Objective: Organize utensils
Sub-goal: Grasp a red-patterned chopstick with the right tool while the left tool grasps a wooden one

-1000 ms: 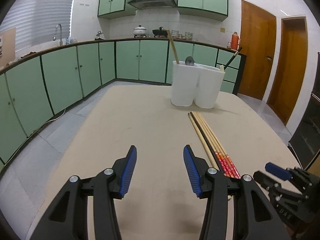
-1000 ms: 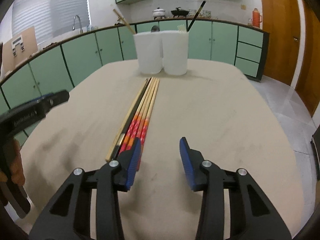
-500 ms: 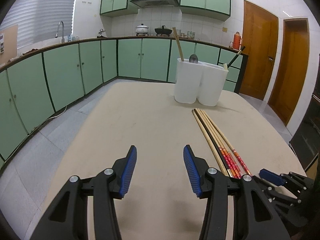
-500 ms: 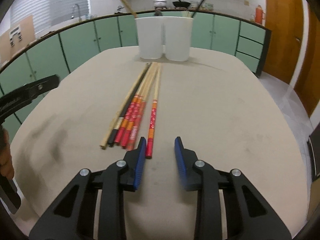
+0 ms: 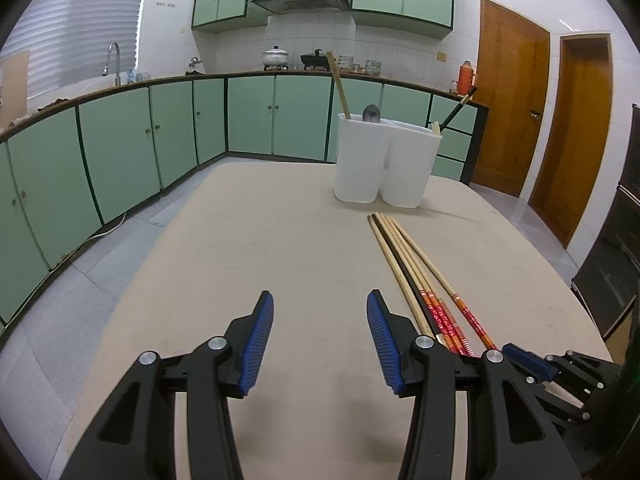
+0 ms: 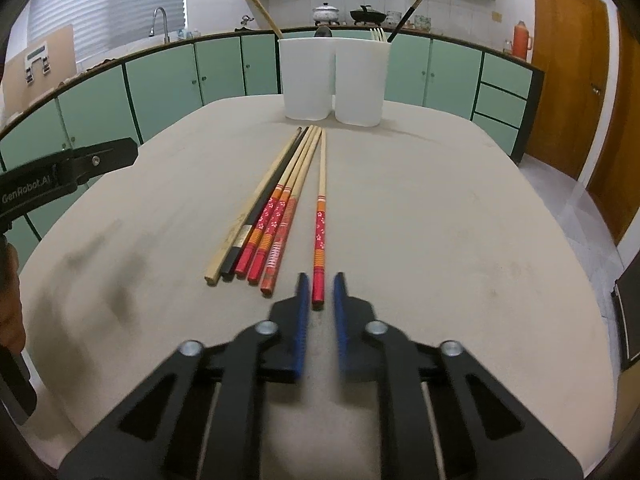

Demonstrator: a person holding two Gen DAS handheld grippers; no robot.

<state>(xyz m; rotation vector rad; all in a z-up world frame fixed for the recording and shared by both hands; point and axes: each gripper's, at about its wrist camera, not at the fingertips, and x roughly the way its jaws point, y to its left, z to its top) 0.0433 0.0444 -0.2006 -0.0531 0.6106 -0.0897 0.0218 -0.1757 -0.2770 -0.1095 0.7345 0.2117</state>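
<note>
Several chopsticks (image 6: 276, 204) lie side by side on the beige table (image 6: 440, 220), pointing at a white two-part utensil holder (image 6: 332, 80) at the far end. One red-ended chopstick (image 6: 321, 208) lies apart, just right of the bundle. My right gripper (image 6: 319, 280) has its blue pads, blurred, drawn in on that chopstick's near end. My left gripper (image 5: 320, 320) stands open over bare table, left of the chopsticks (image 5: 404, 264), with nothing between its fingers. The right gripper (image 5: 520, 356) shows at the lower right of the left wrist view.
The holder (image 5: 384, 160) contains a wooden stick, a spoon, a fork and a dark chopstick. Green cabinets and a counter ring the room, with wooden doors at the right. A finger of my left gripper (image 6: 80, 164) reaches in at the left edge of the right wrist view.
The right gripper's jaws have narrowed from wide to nearly together. One red-ended chopstick has slid right, clear of the bundle, and now sits between them. The left gripper has not moved.
</note>
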